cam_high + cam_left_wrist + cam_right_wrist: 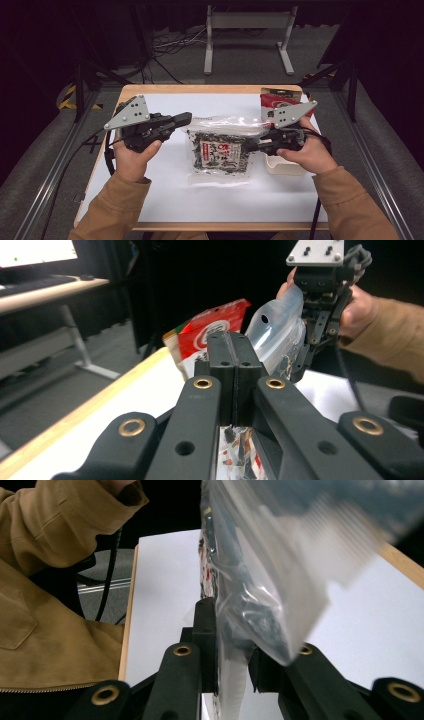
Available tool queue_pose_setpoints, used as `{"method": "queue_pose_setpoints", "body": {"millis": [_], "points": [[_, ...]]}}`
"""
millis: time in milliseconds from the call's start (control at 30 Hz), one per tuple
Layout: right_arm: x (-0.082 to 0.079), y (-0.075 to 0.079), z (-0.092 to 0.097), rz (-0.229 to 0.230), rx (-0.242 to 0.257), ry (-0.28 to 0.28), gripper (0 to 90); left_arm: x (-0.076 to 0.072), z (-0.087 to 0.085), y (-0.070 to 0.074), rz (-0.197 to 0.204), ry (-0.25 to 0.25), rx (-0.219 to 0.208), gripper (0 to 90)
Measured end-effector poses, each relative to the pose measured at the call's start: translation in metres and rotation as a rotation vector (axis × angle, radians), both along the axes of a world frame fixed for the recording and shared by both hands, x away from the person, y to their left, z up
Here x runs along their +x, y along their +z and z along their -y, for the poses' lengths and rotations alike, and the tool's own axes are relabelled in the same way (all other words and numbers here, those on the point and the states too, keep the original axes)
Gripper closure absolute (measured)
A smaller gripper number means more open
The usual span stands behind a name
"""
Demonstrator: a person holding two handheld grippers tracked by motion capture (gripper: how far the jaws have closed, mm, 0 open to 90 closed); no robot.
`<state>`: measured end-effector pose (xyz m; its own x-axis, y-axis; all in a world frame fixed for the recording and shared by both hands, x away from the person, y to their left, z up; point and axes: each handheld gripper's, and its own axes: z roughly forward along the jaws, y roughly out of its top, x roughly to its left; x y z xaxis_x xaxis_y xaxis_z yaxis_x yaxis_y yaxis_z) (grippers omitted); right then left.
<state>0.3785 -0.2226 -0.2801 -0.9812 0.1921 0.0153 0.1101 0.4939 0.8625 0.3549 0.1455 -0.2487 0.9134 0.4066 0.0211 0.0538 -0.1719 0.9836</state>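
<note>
Left gripper (pixel 234 365) clenched empty | right gripper (pixel 232 645) grasping bag (pixel 220 150) edge | I fear slick plastic slips between its 2 jaws

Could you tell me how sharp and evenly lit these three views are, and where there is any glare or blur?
High view: the white table is bright, the surrounding floor dim and dark; the clear bag shows mild glare. Left gripper view: the near jaws are sharp, the red packet behind soft. Right gripper view: the bag's top edge is smeared and blurred, the tan sleeve fairly crisp.
</note>
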Motion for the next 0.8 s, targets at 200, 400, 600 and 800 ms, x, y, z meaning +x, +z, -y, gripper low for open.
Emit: {"method": "queue_pose_setpoints", "body": {"millis": [200,400,600,800], "points": [[-0.009,0.006,0.002,0.019,-0.005,-0.009,76.9,0.000,-0.001,-0.001,-0.015,-0.016,0.009,79.1],[-0.015,0.011,0.009,0.027,0.010,-0.020,76.9,-0.002,-0.003,-0.005,-0.047,-0.001,0.008,53.8],[-0.018,0.014,0.020,0.017,0.021,-0.064,76.9,-0.006,-0.014,-0.018,-0.057,0.041,0.052,44.0],[-0.021,0.018,0.031,-0.010,0.052,-0.097,76.8,-0.004,-0.026,-0.038,-0.094,0.082,0.087,39.6]]}}
